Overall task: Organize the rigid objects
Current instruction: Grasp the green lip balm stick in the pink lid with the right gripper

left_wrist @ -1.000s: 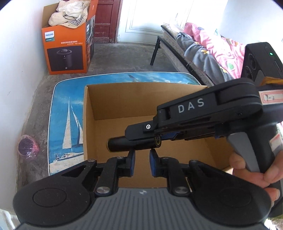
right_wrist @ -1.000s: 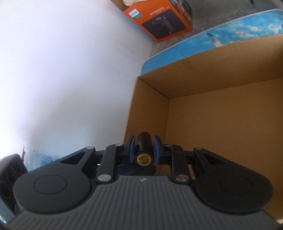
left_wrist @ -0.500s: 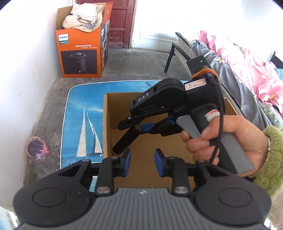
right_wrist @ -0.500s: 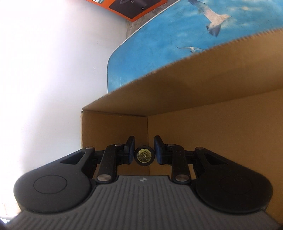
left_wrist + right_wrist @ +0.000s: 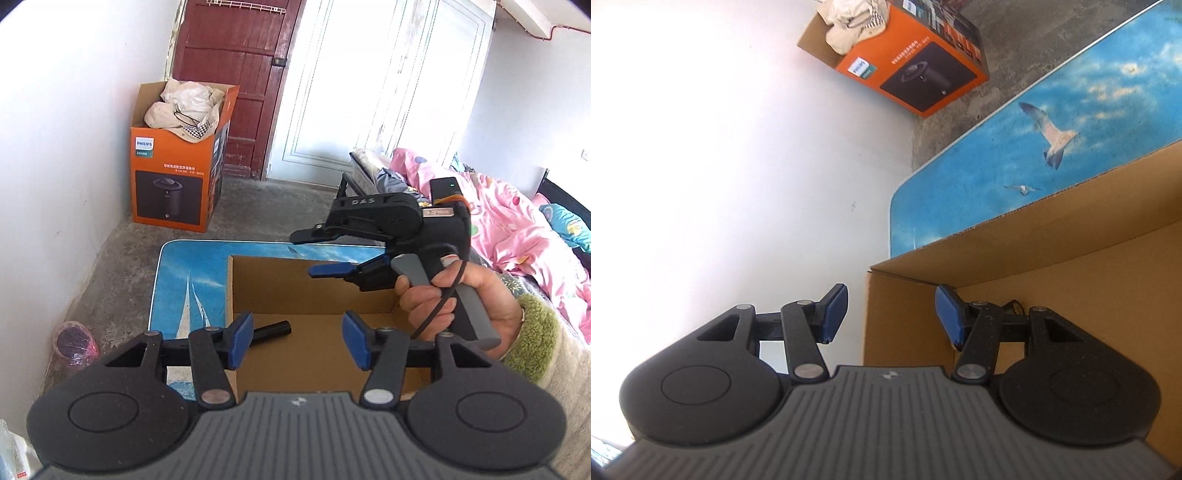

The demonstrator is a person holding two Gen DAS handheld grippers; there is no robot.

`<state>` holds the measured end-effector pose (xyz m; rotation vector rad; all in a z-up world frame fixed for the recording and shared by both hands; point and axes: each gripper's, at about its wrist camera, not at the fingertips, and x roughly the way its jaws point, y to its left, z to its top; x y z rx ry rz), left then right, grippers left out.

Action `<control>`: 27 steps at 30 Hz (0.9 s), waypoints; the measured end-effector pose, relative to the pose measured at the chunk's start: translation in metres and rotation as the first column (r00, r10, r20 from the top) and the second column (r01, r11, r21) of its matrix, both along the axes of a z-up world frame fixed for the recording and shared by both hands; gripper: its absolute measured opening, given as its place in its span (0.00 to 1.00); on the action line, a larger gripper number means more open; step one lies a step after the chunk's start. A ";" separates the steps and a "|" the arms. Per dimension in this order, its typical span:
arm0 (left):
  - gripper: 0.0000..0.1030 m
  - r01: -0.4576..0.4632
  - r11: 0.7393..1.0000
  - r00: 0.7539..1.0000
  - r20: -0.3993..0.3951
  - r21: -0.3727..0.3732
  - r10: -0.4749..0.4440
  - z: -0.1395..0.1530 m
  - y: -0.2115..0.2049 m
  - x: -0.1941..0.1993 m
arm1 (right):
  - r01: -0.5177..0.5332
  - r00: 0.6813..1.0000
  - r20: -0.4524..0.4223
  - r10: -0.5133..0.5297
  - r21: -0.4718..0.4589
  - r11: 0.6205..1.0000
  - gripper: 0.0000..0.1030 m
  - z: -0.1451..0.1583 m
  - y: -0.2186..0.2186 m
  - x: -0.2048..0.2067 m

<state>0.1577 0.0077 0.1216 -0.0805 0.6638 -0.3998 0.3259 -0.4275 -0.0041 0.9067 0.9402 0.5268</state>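
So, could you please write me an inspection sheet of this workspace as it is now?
Surface: blue table top printed with sailboat and gulls, carrying an open cardboard box.
Job's things: black cylinder lying on the box floor, free of both tools.
Clutter: pink-wrapped object on the floor by the wall.
Grippers: left tool jaws opening, nothing gripped; right tool jaws opening, empty, above the box, held by a hand.
Cables: black cable running across that hand.
Surroundings: orange box stuffed with cloth, red door, bed with pink bedding, concrete floor.
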 end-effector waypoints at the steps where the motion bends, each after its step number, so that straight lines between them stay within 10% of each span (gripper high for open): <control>1: 0.54 0.000 1.000 1.000 0.008 -0.002 0.000 0.001 0.002 -0.007 | 0.006 1.000 0.020 -0.006 0.011 1.000 0.51 0.006 -0.007 -0.010; 13: 0.58 0.110 0.993 0.992 -0.059 0.043 -0.108 -0.047 0.004 -0.067 | -0.050 0.972 0.225 0.071 -0.096 0.994 0.51 0.043 -0.044 -0.207; 27: 0.29 0.241 0.953 0.957 -0.210 0.183 -0.202 -0.150 -0.063 -0.095 | -0.171 0.985 -0.062 0.160 -0.337 0.926 0.30 -0.074 0.017 -0.247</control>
